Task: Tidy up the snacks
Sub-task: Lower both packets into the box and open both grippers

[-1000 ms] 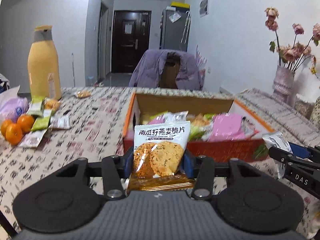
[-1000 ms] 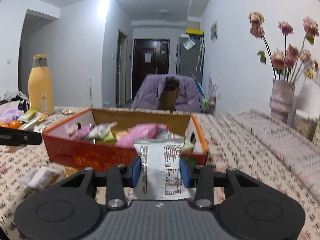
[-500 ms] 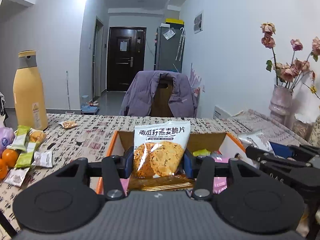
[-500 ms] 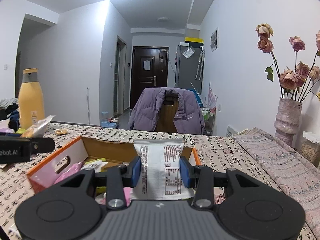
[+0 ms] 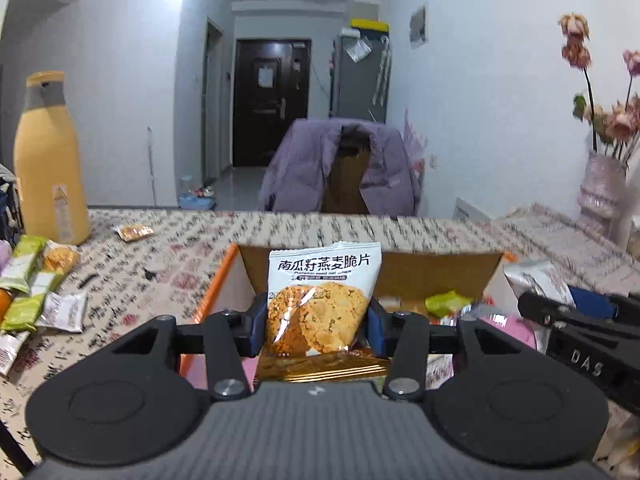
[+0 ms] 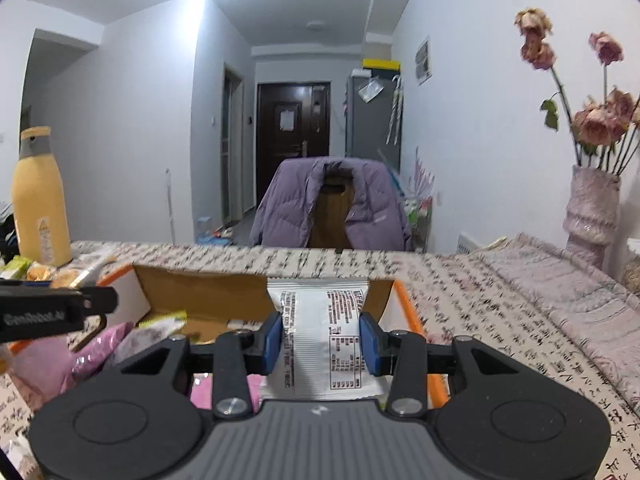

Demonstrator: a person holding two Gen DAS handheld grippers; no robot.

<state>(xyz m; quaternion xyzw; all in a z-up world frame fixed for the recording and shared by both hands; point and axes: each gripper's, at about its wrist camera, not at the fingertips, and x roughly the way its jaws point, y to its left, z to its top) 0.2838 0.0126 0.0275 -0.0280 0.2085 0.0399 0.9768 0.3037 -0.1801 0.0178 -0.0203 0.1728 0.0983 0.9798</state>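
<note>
My left gripper (image 5: 316, 326) is shut on a white oat crisp packet (image 5: 320, 304) with a cookie picture and holds it over the open orange cardboard box (image 5: 212, 292). My right gripper (image 6: 322, 342) is shut on a white packet (image 6: 320, 344) showing its printed back, held over the same box (image 6: 408, 312). The box holds pink and green snack packets (image 6: 120, 338). The right gripper also shows at the right of the left wrist view (image 5: 580, 332), and the left gripper shows at the left of the right wrist view (image 6: 52, 312).
Loose snack packets (image 5: 36, 292) lie on the patterned tablecloth at the left, near a tall yellow bottle (image 5: 48, 160). One small packet (image 5: 134, 232) lies further back. A vase of dried roses (image 6: 592, 208) stands at the right. A chair with a purple jacket (image 6: 332, 204) is behind the table.
Both grippers have moved forward and up over the box, each still holding its packet. The box now lies directly below both packets.
</note>
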